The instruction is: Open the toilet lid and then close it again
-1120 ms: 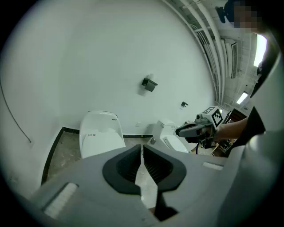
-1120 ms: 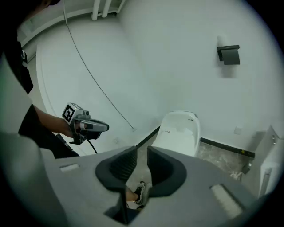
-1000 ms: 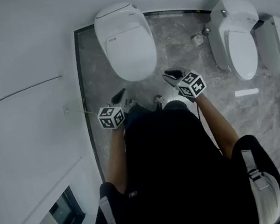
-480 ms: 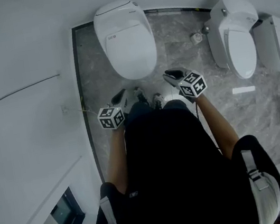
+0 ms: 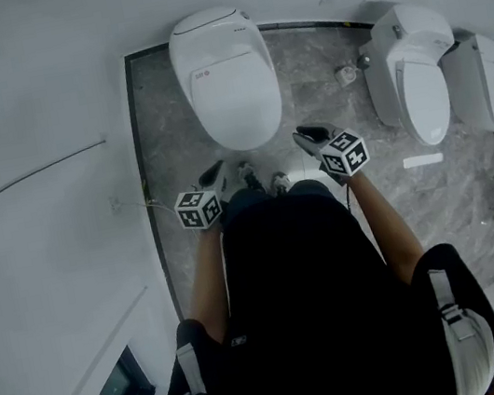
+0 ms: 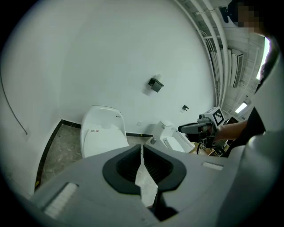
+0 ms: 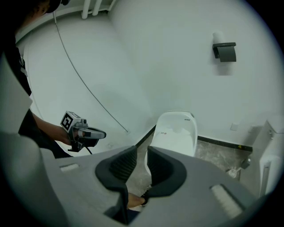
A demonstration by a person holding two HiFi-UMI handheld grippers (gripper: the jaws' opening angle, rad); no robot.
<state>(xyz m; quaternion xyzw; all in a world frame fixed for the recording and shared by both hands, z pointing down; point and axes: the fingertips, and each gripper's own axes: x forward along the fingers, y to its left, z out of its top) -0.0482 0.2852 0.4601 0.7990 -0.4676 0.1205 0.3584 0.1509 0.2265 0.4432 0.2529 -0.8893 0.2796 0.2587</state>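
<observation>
The white toilet (image 5: 225, 73) stands against the wall with its lid down flat; it also shows in the left gripper view (image 6: 102, 133) and the right gripper view (image 7: 175, 133). My left gripper (image 5: 212, 173) hangs short of the bowl's front left, jaws shut with nothing in them (image 6: 142, 148). My right gripper (image 5: 308, 136) is off the bowl's front right, its jaws a narrow gap apart and empty (image 7: 141, 153). Neither touches the toilet. Each gripper shows in the other's view: the right gripper (image 6: 195, 127), the left gripper (image 7: 94, 133).
A white wall (image 5: 28, 136) runs close along the left. A second toilet (image 5: 420, 76) and another white fixture (image 5: 483, 84) stand at the right. A small fitting (image 5: 348, 72) sits on the marbled floor (image 5: 322, 84) between them. A paper holder (image 7: 226, 51) hangs on the back wall.
Both grippers have drifted a little nearer the toilet's front rim as the person shifted forward. The lid stays down and the jaws look the same.
</observation>
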